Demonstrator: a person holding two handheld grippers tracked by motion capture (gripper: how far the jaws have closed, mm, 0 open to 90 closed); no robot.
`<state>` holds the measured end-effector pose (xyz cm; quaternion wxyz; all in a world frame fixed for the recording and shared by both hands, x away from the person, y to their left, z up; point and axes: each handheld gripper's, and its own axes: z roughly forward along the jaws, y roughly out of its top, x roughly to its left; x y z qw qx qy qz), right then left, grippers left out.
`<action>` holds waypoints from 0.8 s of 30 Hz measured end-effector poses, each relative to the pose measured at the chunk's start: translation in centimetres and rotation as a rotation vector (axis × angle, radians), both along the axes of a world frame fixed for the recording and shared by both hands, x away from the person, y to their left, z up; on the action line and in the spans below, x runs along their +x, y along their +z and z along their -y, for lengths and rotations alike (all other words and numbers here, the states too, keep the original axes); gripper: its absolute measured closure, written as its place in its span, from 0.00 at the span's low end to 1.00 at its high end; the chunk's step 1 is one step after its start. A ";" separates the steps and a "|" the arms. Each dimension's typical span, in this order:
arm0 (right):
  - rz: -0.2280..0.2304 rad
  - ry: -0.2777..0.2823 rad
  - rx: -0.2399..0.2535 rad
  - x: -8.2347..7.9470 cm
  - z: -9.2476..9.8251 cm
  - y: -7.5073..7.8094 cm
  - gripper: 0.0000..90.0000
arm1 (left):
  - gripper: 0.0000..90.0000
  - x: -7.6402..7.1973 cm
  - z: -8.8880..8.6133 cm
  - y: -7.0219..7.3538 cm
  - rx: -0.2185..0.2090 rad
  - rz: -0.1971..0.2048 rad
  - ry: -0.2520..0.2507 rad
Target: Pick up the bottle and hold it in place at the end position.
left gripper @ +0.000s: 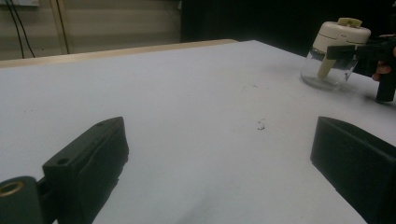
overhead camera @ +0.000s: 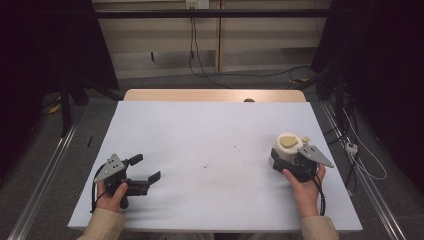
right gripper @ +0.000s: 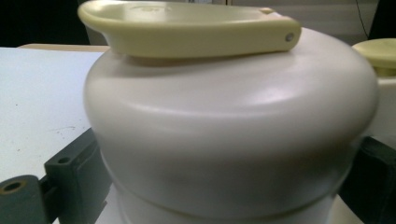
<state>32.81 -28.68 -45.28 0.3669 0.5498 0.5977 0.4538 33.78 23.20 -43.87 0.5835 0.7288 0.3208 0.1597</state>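
My right gripper point(overhead camera: 286, 161) has its jaws set around the jar point(overhead camera: 286, 151), one on each side of the cream lid point(right gripper: 224, 121) — in the right gripper view the lid bulges between them, the left jaw against its lower edge and the right jaw tight at the other side. I judge it closed on the jar, though the contact on the far jaw is partly hidden by the lid's curve. The jar stands upright on the white table point(overhead camera: 210, 150), straight ahead of that gripper and pressed close to its camera.

My left gripper point(overhead camera: 141, 172) is idle, jaws spread wide with nothing between them. From it the jar sits well off, ahead and to the right, across bare table.

In the left gripper view the body under the lid is clear point(left gripper: 327, 74) — glass or hard plastic, I cannot tell which — so I treat it as breakable and smooth. The lid is glossy and rounded, and a jaw could slide up over that dome if I squeeze high. The better hold is low on the lid, where its skirt meets the body and the side runs straighter. A yellowish flip tab point(right gripper: 187, 28) lies flat on top, with a small cap point(right gripper: 380, 53) beside it; both look like light, thin parts, not to be gripped or leaned on. The jar looks empty, so probably light, with most of its weight up in the lid — it may tip if I tilt it quickly.
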 end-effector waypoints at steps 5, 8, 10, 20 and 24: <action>-0.001 -0.003 0.026 0.6 0.0 -0.1 0.05 | 0.04 0.0 0.0 0.0 0.007 0.002 -0.003; -0.005 -0.012 0.019 1.0 -0.2 -0.2 0.05 | 0.04 0.1 0.0 0.0 0.006 0.003 -0.004; -0.005 -0.017 0.011 1.1 -0.3 -0.2 0.05 | 0.04 0.0 0.0 0.0 0.006 0.003 -0.004; -0.007 -0.012 0.025 1.2 -0.2 -0.2 0.07 | 0.04 0.0 0.1 0.0 0.005 0.002 -0.007; -0.004 -0.022 0.026 1.2 -0.3 -0.2 0.07 | 0.04 0.1 0.1 0.0 0.005 0.003 -0.007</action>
